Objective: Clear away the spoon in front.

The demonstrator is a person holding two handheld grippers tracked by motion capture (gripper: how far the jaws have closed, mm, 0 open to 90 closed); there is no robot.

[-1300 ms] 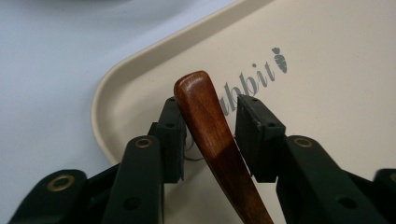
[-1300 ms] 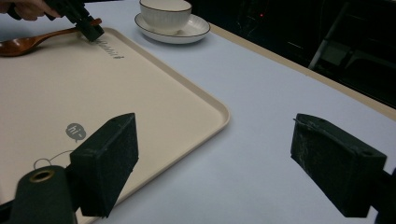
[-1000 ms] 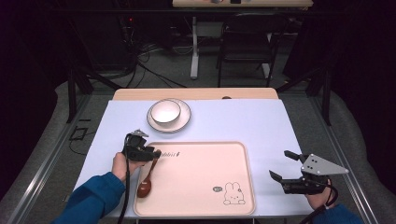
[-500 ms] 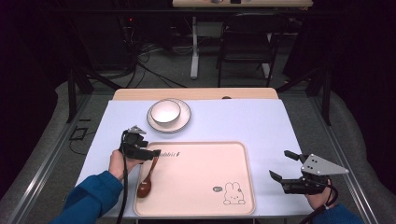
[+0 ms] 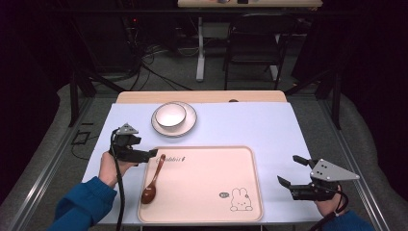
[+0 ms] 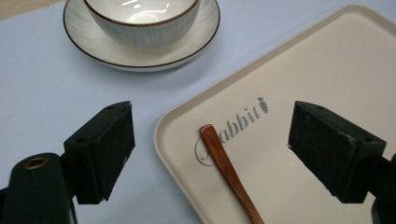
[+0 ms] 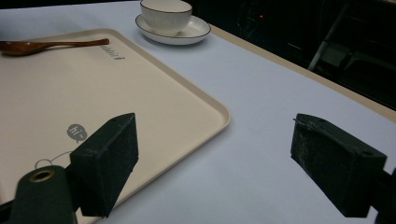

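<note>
A brown wooden spoon point(image 5: 153, 180) lies along the left side of the beige rabbit tray point(image 5: 207, 202), bowl end toward the person. My left gripper point(image 5: 150, 154) hovers just above the handle's far end; its jaws have just been opening and stand wide, touching nothing. In the left gripper view, the spoon handle point(image 6: 225, 164) lies on the tray point(image 6: 303, 70) below the gap of the left gripper point(image 6: 210, 149). My right gripper point(image 5: 290, 170) is open with nothing in it, over the table off the tray's right edge. In the right gripper view, that gripper point(image 7: 215, 158) faces the tray's corner point(image 7: 219, 114).
A white bowl point(image 5: 170, 114) sits on a saucer point(image 5: 190, 126) behind the tray, on the pale blue tabletop point(image 5: 250, 125). A chair and cables stand on the floor beyond the table's far edge.
My left gripper has lifted off the spoon's handle and spread its jaws, and the spoon stays lying on the tray. The right gripper has kept still.
</note>
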